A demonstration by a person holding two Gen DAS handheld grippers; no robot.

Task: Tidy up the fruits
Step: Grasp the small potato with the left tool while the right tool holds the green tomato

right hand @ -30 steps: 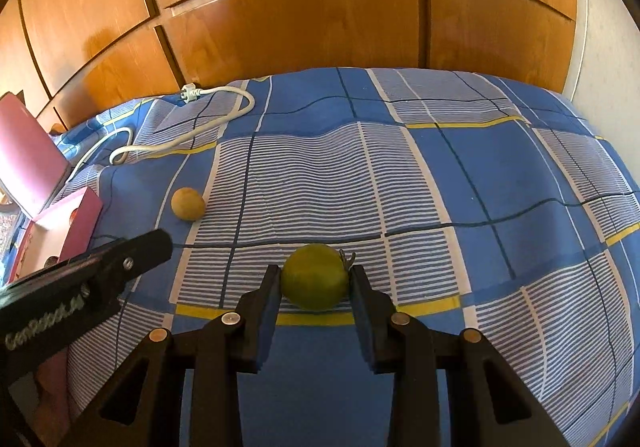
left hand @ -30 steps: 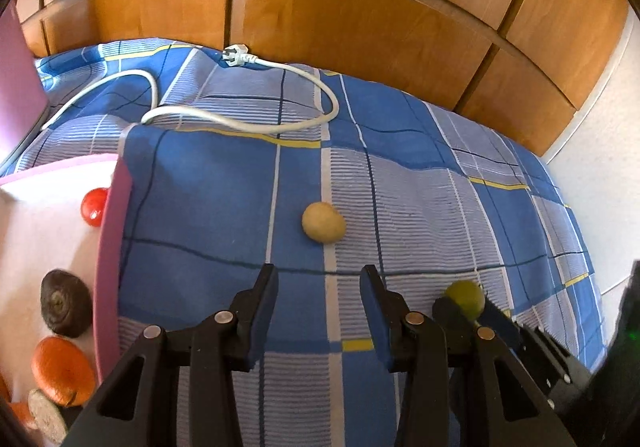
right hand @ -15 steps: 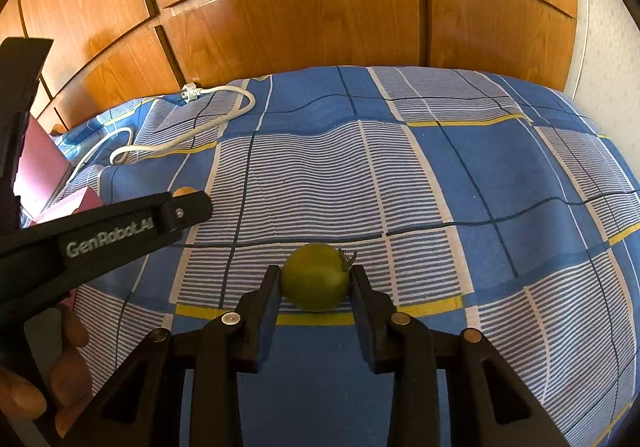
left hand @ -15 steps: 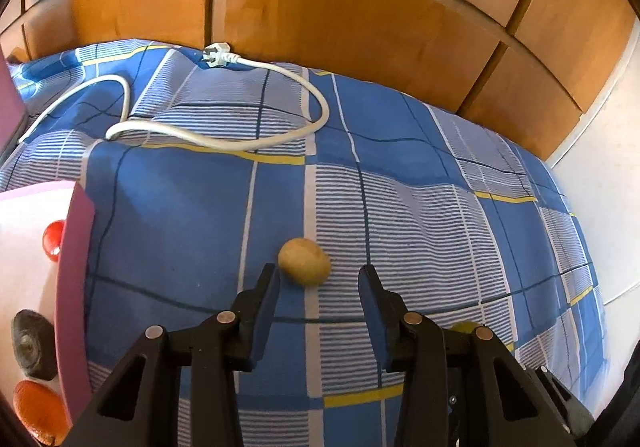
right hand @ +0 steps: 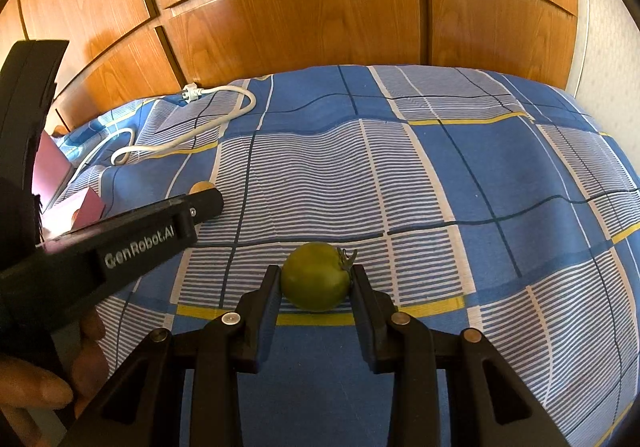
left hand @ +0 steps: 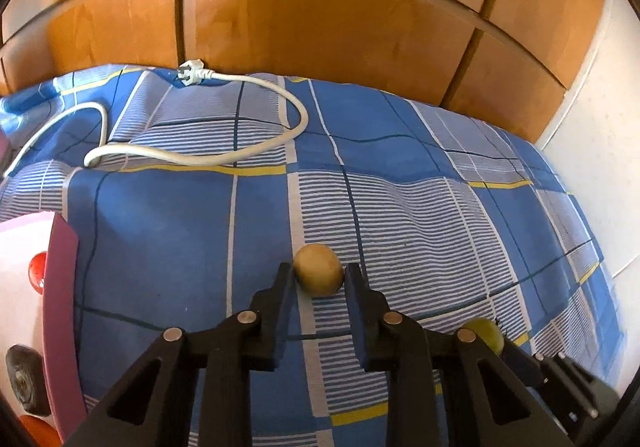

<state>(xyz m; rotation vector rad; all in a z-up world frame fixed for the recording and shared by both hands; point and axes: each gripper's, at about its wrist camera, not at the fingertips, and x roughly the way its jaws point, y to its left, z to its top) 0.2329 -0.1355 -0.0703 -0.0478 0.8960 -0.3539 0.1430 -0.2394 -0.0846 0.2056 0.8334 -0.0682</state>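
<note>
Left gripper (left hand: 319,281): we clamp the potato (left hand: 319,269) on the bedspread (left hand: 400,207).
Right gripper (right hand: 316,283): we pinch the tomato (right hand: 315,275).
Handling: we judge both light, round, roll-prone; take hold across the middle.

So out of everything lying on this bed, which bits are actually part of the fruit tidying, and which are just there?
Part of the job:
- tan round fruit, between the left gripper fingers
- green fruit, clamped in the right gripper
- pink box with the red fruit and other produce inside

Just lying about:
- white power cable
- checked bedspread
- wooden wardrobe
</note>
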